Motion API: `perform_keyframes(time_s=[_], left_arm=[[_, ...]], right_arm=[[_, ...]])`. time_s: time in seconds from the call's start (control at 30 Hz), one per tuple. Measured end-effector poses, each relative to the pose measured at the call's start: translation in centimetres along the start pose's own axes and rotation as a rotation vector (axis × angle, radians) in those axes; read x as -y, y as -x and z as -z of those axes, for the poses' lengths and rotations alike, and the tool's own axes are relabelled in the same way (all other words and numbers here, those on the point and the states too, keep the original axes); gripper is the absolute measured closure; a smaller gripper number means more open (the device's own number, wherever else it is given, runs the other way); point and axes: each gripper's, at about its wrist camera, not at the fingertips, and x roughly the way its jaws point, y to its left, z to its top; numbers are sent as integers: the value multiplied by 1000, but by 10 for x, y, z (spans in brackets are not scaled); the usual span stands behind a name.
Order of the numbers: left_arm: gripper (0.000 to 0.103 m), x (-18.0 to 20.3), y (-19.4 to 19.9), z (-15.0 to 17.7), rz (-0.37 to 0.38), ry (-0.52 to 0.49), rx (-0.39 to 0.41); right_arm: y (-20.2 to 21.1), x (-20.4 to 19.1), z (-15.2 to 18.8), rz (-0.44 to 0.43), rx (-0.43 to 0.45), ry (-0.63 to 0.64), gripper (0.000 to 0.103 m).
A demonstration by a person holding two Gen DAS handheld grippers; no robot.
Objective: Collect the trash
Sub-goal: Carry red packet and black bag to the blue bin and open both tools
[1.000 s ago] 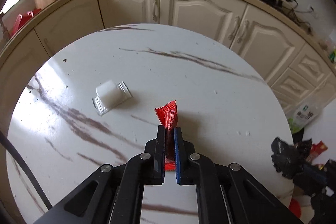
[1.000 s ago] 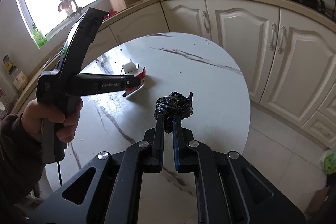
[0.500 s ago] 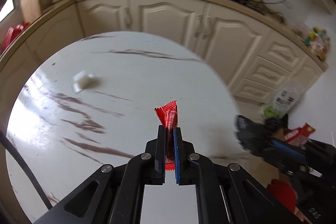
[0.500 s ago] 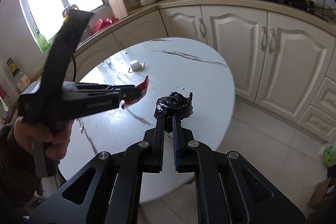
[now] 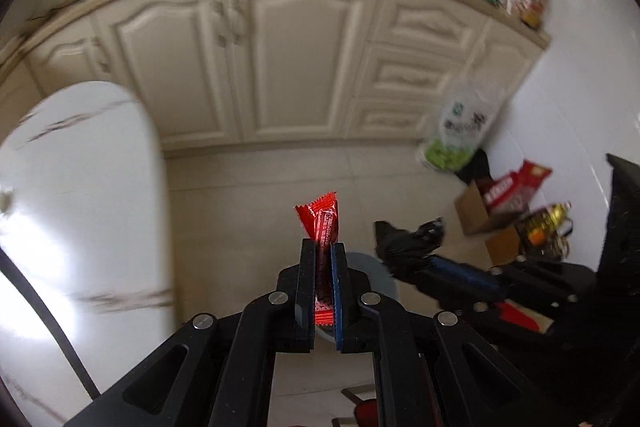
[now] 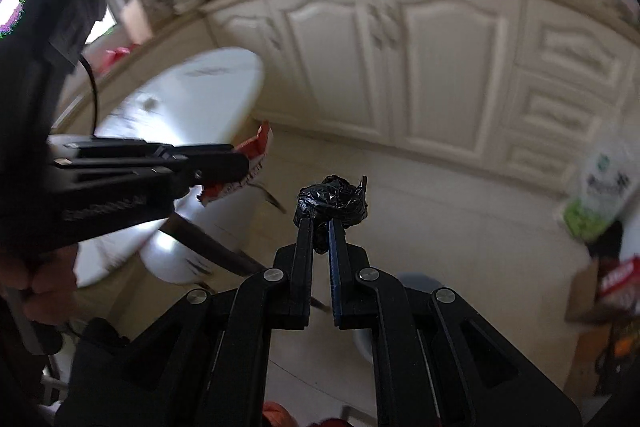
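Note:
My left gripper (image 5: 323,247) is shut on a red snack wrapper (image 5: 322,223), held upright in the air over the tiled floor. My right gripper (image 6: 320,225) is shut on a crumpled black plastic wad (image 6: 332,203). In the left wrist view the right gripper (image 5: 416,259) with the black wad (image 5: 404,247) is just to the right. In the right wrist view the left gripper (image 6: 240,165) with the red wrapper (image 6: 252,157) is to the left. A grey round bin rim (image 5: 372,271) shows just behind my left fingers; a pale rim (image 6: 420,283) shows under the right ones.
The white marble round table (image 5: 80,195) is at the left, seen also in the right wrist view (image 6: 188,95). Cream kitchen cabinets (image 5: 288,55) stand ahead. A green and white bag (image 5: 460,131) and cardboard boxes (image 5: 500,203) sit on the floor at the right.
Both grippers have swung right, away from the table top, and now hang over the floor facing the cabinets. Both still hold their trash. The view is blurred by motion.

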Motion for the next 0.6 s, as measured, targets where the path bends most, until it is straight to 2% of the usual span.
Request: perform_keyframes(time_s=[0.17, 0.23, 0.4, 0.5, 0.57, 0.6], left_arm=[[100, 31, -69, -7, 36, -31, -109], [100, 35, -92, -9, 49, -33, -148], [99, 49, -138, -11, 48, -56, -215], [94, 52, -159, -22, 53, -58, -246], [91, 54, -175, -34, 59, -52, -254], [81, 55, -180, -39, 60, -51, -251]], right_arm=[[-24, 57, 23, 28, -57, -111, 86], [-29, 75, 32, 44, -75, -137, 78], [-28, 103, 46, 67, -90, -172, 71], [-24, 112, 48, 83, -85, -179, 63], [-23, 113, 48, 87, -83, -179, 63], [-22, 113, 47, 88, -80, -182, 63]])
